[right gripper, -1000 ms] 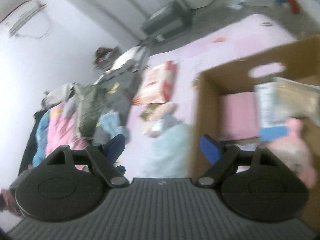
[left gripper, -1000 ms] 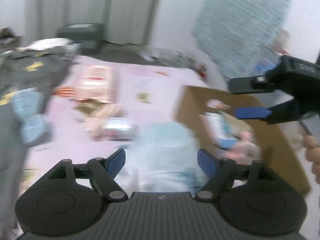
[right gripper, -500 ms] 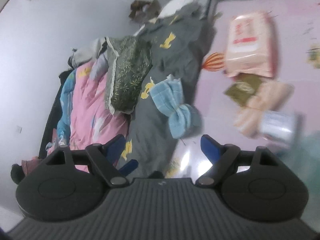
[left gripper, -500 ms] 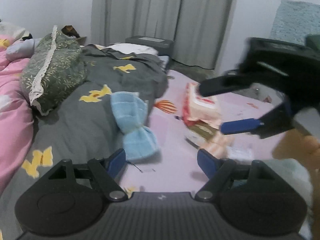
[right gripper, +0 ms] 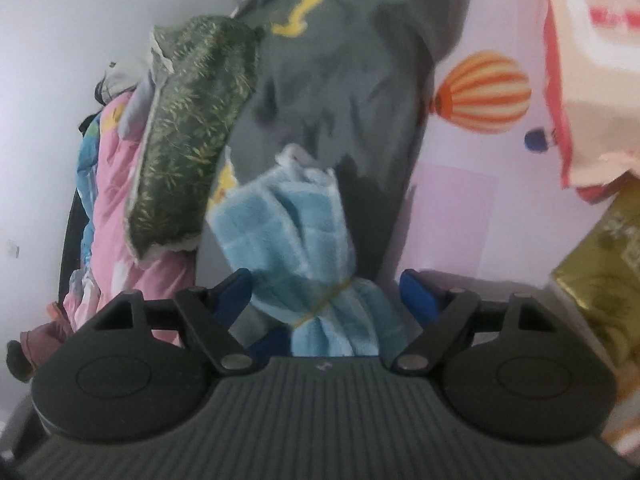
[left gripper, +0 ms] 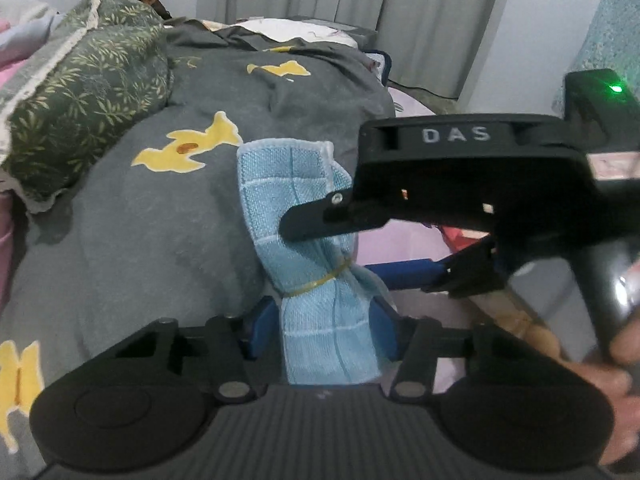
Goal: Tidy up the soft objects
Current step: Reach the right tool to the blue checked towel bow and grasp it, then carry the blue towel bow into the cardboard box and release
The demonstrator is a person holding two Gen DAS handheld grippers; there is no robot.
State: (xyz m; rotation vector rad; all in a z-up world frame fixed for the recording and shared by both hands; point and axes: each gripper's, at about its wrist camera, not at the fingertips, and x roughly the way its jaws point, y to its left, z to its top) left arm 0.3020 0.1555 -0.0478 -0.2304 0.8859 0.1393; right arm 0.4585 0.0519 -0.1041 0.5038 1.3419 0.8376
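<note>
A blue checked towel [left gripper: 296, 196], tied at its waist with a yellow rubber band, lies on the grey blanket [left gripper: 160, 232]. My left gripper [left gripper: 324, 332] straddles its near end; the jaws are closing and the blue pads [left gripper: 260, 332] touch both sides of the cloth. My right gripper [left gripper: 326, 250] comes in from the right, with one finger above and one below the towel's waist. In the right wrist view the towel [right gripper: 288, 220] sits between the right gripper's [right gripper: 328, 292] fingers. Those jaws are closing slightly, with gaps left on both sides.
A green leaf-patterned pillow [left gripper: 80, 92] leans at the left on the blanket, beside a pink quilt [right gripper: 116, 200]. To the right, on the pink sheet [right gripper: 452, 208], lie a red-and-white pack [right gripper: 592, 60] and a gold packet [right gripper: 600, 272]. A hand [left gripper: 612, 400] holds the right gripper's handle.
Both grippers swung away from the cardboard box to the grey blanket and dropped onto the blue towel. The left jaws have narrowed around its near end.
</note>
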